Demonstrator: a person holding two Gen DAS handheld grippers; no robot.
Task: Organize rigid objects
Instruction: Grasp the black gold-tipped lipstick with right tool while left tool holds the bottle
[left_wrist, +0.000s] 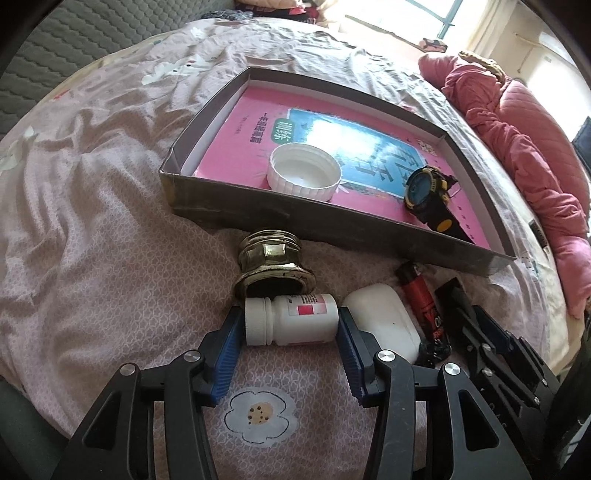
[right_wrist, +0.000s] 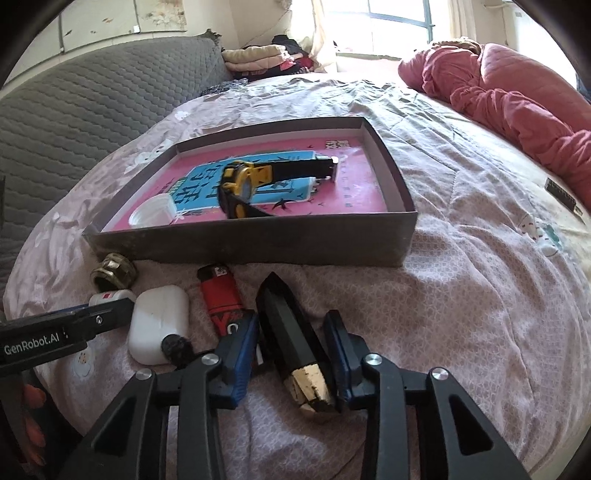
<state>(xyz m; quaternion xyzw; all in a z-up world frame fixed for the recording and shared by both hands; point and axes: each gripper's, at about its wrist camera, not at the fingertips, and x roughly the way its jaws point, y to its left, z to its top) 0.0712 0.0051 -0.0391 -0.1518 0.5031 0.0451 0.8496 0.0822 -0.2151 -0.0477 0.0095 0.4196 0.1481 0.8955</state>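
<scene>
Straddling the pill bottle (left_wrist: 291, 319) end to end, the left gripper (left_wrist: 291, 332) stands wide; closing could roll it off toward the brass fitting (left_wrist: 271, 264) at 12 o'clock. Right gripper (right_wrist: 291, 332) brackets the black case (right_wrist: 291, 332), unclamped.

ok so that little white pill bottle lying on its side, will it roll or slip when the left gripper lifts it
The pill bottle is a smooth plastic cylinder on its side, so it could roll on the soft bedsheet if nudged. The left gripper brackets it end to end, cap to base; that grip may let it pivot. It looks small and probably light.
</scene>
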